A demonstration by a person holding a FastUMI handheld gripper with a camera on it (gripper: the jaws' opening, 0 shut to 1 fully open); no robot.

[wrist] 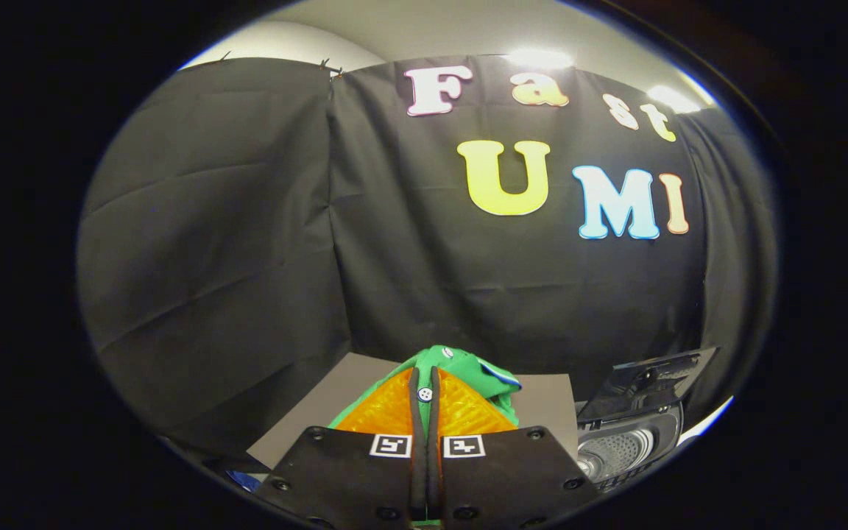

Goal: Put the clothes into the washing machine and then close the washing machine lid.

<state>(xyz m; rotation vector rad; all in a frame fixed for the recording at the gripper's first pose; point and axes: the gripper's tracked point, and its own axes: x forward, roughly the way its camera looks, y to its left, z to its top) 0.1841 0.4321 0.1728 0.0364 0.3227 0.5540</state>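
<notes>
My gripper (425, 389) is shut on a green garment (468, 374), whose cloth is pinched in the thin gap between the two fingers and bunches up over and past their tips. A white button shows on the cloth in that gap. The garment hangs lifted above the grey table (542, 412). To the right of the fingers and lower stands the small washing machine (626, 442), its dark lid (648, 379) raised and its perforated metal drum showing inside the opening.
The grey table top runs beyond the fingers up to the black cloth wall behind it. The raised lid stands at the table's right side, close to the wall. A bit of blue thing (246, 480) shows low to the left of the fingers.
</notes>
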